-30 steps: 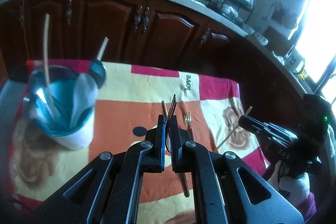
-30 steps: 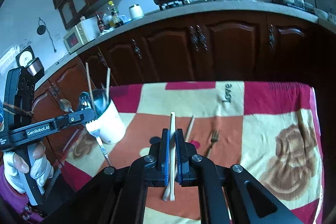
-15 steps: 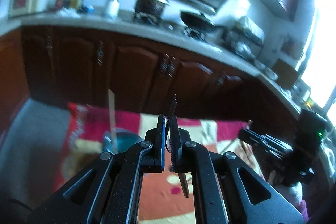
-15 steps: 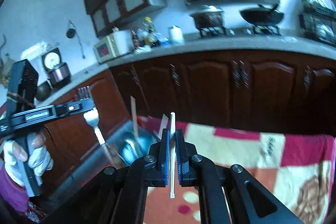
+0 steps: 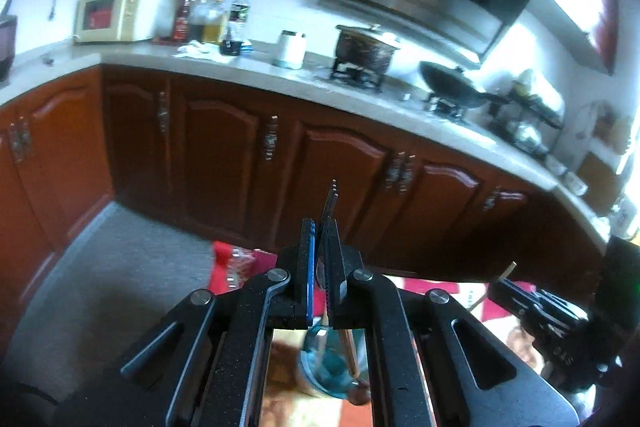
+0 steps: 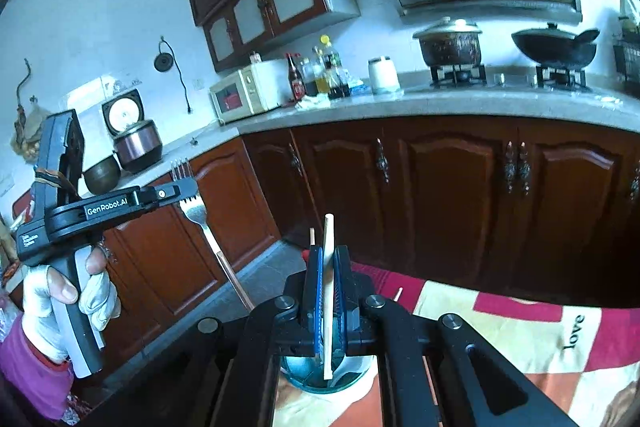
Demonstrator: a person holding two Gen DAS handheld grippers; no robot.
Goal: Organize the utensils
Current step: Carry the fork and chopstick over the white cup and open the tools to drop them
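My left gripper [image 5: 324, 231] is shut on a metal fork [image 5: 330, 203] with a wooden handle, held upright, tines up. It also shows in the right wrist view [image 6: 188, 193] with the fork [image 6: 196, 211]. My right gripper [image 6: 328, 255] is shut on a pale chopstick [image 6: 328, 267], held upright. It also shows in the left wrist view [image 5: 508, 291]. A white cup with a teal inside [image 6: 324, 375] stands on the table right below both grippers, also in the left wrist view [image 5: 328, 367]. Another stick [image 6: 312, 237] stands in it.
The table has a red, orange and cream checked cloth [image 6: 520, 339]. Dark wood cabinets [image 5: 224, 155] run behind it. The counter above carries a microwave [image 5: 116, 13], bottles, a pot [image 6: 448, 43] and a wok [image 6: 556, 47].
Both grippers have risen and tilted up, then come over the cup. The fork and the chopstick now stand upright with their lower ends above the cup.
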